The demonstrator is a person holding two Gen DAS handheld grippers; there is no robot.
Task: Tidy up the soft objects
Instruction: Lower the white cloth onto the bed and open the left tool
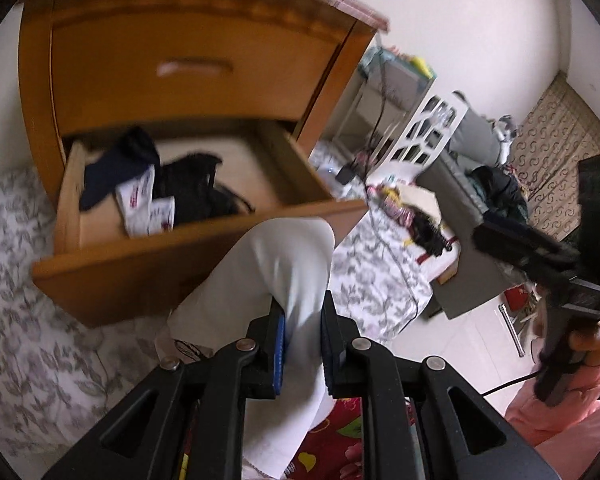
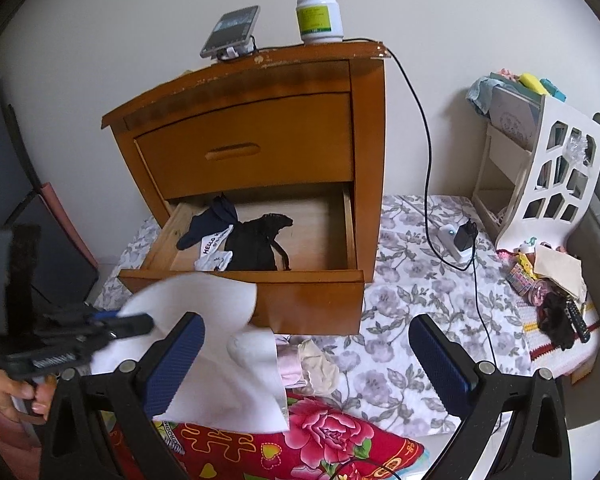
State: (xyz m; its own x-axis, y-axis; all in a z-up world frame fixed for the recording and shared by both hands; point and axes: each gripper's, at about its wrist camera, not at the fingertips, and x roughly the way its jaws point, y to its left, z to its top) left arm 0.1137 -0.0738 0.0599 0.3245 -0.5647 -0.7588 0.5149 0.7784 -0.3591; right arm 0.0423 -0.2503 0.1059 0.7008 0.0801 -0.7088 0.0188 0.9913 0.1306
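Holding the white cloth (image 1: pixel 284 280) pinched in my left gripper (image 1: pixel 303 354), its length trails toward twelve o'clock, where the open drawer (image 1: pixel 204 248) sits nearer this hand; my right gripper (image 2: pixel 306 364) gapes wide, empty.

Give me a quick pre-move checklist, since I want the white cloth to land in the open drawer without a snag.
1. Left gripper clamped on the white cloth: ok.
2. Lower drawer pulled open: ok.
3. Free space in the drawer beside the black garment: ok.
4. Right gripper open and holding nothing: ok.
5. Cloth's hanging end clear of the drawer front: not ok, it drapes in front of it.
6. Cloth clear of the red floral pillow: cannot tell.
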